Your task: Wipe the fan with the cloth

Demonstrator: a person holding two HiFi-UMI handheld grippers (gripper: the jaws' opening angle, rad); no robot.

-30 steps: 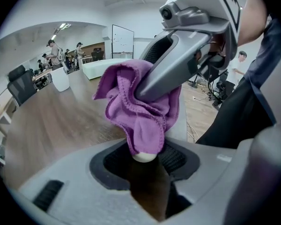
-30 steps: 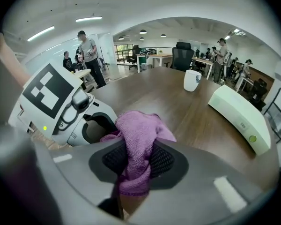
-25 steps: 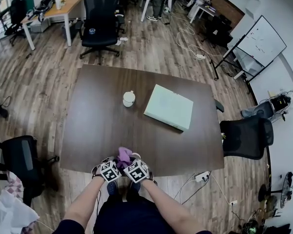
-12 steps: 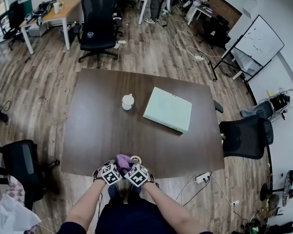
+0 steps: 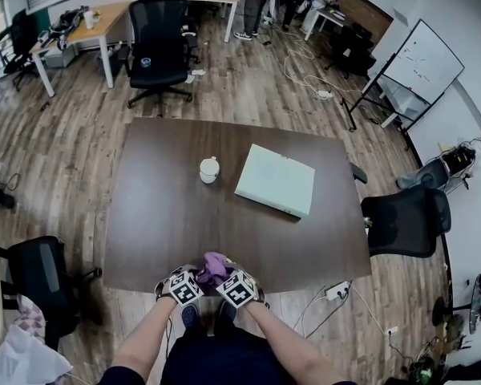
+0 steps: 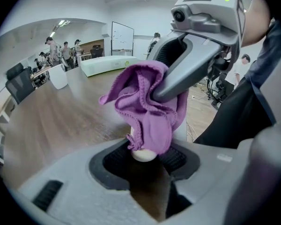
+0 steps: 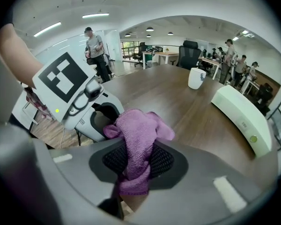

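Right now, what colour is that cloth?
Purple. The cloth shows best in the right gripper view.

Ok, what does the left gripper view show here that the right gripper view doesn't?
Only the left gripper view: the small white fan, just its rounded end showing, clamped between the jaws of the left gripper under the draped cloth.

Only the right gripper view: the ribbed pads of the right gripper shut on the purple knitted cloth, and the left gripper's black-and-white marker cube.

Both: the cloth stretched between the two grippers, the brown wooden table, the white mug and the pale green flat box.
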